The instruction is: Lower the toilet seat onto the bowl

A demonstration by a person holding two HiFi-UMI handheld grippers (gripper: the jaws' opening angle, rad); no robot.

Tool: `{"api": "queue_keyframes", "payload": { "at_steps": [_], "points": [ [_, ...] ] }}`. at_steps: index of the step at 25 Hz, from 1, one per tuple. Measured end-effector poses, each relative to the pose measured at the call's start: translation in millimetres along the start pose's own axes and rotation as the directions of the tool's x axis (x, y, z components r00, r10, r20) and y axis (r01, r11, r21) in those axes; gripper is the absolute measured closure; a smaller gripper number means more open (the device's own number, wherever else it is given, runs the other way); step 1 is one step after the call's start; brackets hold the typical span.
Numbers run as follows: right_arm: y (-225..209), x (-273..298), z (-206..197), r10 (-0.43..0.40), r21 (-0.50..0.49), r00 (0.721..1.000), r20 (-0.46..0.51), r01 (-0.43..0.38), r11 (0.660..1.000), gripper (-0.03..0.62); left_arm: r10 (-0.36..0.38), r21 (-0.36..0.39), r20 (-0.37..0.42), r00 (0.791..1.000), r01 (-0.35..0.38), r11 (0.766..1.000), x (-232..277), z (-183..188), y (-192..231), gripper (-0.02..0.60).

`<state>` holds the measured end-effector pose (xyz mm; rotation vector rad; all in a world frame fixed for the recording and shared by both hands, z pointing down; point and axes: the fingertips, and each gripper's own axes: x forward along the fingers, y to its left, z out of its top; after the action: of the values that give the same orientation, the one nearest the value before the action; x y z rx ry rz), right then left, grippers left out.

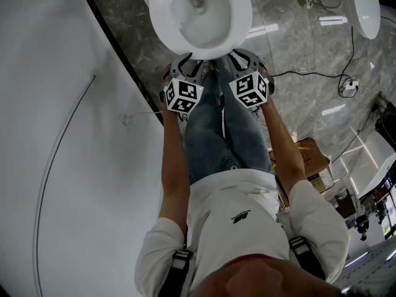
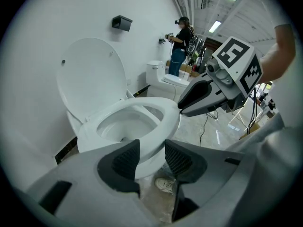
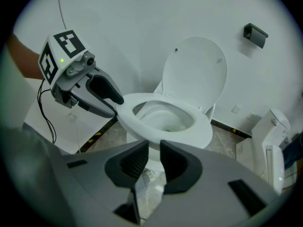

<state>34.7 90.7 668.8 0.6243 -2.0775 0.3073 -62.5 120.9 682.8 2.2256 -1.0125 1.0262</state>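
White oval plastic toilet seat (image 1: 240,17) seems already laid flat on the white ceramic bowl (image 2: 87,143), top centre, straight ahead of both grippers. Left gripper (image 2: 151,156) and right gripper (image 3: 154,156) jaws are kept narrow, nothing held.

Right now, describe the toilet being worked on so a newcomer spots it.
Along the white wall stand two toilets. Ours is the toilet right at the person's feet. Its lid stands raised against the wall, while the neighbour to its right is closed.
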Motion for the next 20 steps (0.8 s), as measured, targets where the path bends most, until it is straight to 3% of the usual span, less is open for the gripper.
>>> {"api": "queue_keyframes", "payload": {
  "at_steps": [20],
  "points": [
    [9.6,18.6,-19.6,0.031,0.026,0.999,-0.041,-0.03,0.999,0.511,-0.025,-0.039,-0.039,0.999,0.023,0.999,15.5,-23.0,-4.0,0.41]
  ]
}}
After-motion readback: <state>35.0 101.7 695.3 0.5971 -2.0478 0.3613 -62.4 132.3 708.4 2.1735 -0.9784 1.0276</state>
